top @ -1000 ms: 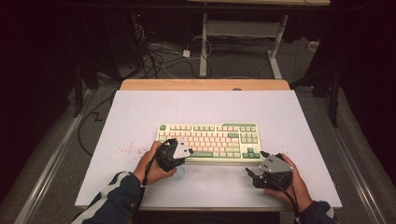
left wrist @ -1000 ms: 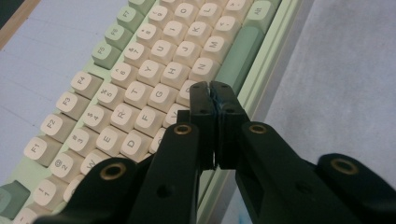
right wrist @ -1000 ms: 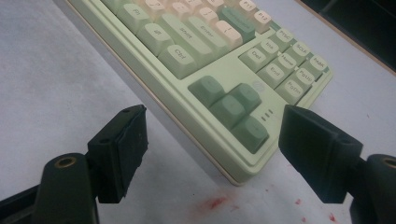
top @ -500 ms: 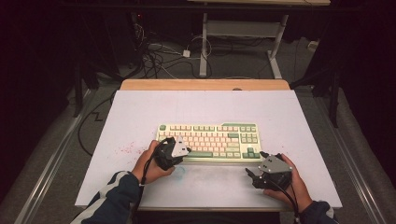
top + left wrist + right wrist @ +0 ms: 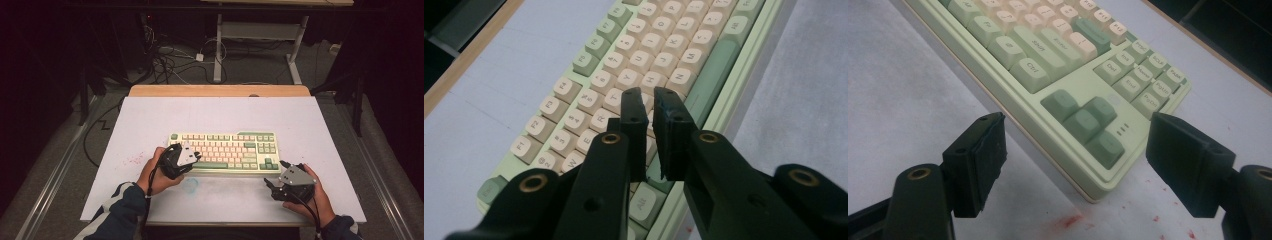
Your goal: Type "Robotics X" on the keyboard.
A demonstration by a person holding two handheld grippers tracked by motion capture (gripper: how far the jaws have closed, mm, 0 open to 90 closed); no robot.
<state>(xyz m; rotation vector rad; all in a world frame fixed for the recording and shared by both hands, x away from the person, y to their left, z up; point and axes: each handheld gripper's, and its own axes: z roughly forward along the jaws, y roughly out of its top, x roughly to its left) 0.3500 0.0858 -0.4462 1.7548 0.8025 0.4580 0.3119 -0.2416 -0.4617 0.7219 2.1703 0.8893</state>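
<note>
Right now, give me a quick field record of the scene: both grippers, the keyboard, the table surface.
left gripper: jaws nearly closed with a thin gap, nothing between them, poised over the keyboard's left-hand letter keys
right gripper: jaws wide open, off the keyboard's near right corner, by the arrow keys
keyboard: green and cream, flat at mid-table
table: white sheet, red specks near the keyboard's corner
held items: none

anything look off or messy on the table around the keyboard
The keyboard sits square and looks intact. The white table cover is stained: red specks left of the keyboard, more red by its right front corner, and a faint bluish smudge in front of it.
</note>
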